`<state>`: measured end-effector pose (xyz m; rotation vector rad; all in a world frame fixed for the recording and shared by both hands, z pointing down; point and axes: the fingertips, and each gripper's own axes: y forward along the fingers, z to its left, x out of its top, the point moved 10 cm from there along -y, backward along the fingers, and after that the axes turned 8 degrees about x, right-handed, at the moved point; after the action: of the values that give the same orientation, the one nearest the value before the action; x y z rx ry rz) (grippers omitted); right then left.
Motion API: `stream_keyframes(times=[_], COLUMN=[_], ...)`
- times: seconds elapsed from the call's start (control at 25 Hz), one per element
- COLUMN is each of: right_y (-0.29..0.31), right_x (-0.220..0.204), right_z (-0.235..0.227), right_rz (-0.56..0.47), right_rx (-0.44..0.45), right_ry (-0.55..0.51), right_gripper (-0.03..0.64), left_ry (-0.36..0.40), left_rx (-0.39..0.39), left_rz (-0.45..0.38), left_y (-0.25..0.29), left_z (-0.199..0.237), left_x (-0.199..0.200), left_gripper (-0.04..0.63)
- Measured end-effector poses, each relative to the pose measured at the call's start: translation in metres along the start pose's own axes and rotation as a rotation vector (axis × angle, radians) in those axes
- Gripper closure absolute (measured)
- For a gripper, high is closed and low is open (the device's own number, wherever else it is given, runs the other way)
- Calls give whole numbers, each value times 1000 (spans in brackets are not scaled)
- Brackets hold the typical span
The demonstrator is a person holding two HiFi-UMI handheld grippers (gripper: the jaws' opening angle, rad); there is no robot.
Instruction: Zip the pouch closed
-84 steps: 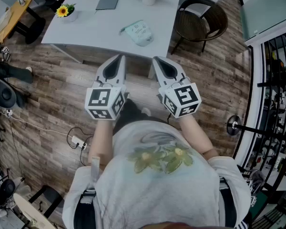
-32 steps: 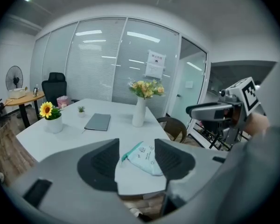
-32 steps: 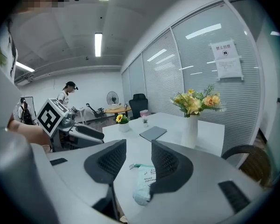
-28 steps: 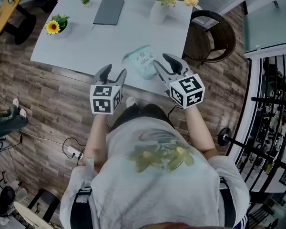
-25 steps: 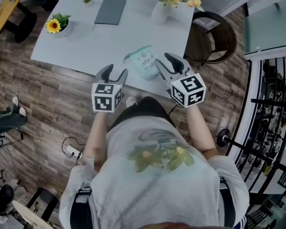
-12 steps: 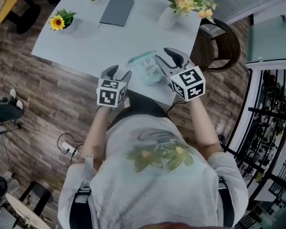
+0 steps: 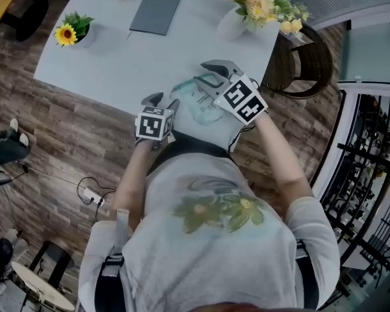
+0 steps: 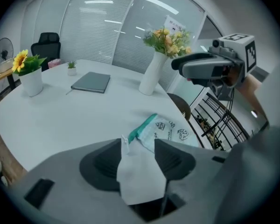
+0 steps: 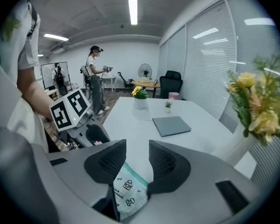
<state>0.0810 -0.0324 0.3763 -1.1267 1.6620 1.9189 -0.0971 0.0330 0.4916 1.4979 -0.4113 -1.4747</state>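
Both grippers have come forward off the floor side and now hang over the near edge of the white table [image 7: 110, 57]. The right gripper [image 7: 205, 72] has swung to point left across the pouch [image 7: 196, 106], where before it pointed at the far side.

The head view shows the pouch lying close to the table's near edge, between the two grippers and partly covered by the right one. It does not show the gaps. The left gripper view does: the left gripper [image 7: 164, 100] has its jaws moderately apart, clamping nothing, with the pouch's near corner just beyond them. The right gripper view shows its jaws narrowly apart above the pouch, which lies in the gap below, unclamped.

From the left gripper view, the pouch's teal edge faces left and runs from near to far. The printed body stretches away to the right.
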Motion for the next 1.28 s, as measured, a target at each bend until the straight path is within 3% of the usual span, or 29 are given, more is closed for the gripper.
stream_keyframes(times=[0.2, 0.52, 0.8, 1.08, 1.28], right_y=[38, 82, 114, 147, 166], right_x=[-6, -19, -27, -33, -34], right_z=[-6, -10, -16, -13, -10], right_rz=[102, 162, 208, 255, 320], right_rx=[98, 223, 303, 363, 420], right_ry=[-81, -106, -132, -244, -444], right_gripper=[456, 456, 456, 456, 456], left_ry=[9, 18, 79, 278, 395], left_rx=[-6, -11, 42, 84, 94], left_rz=[88, 140, 145, 182, 230], left_y=[29, 53, 58, 63, 68], left_z=[5, 9, 10, 4, -1], left_x=[-7, -11, -12, -5, -3], left_gripper=[379, 411, 560, 569, 568])
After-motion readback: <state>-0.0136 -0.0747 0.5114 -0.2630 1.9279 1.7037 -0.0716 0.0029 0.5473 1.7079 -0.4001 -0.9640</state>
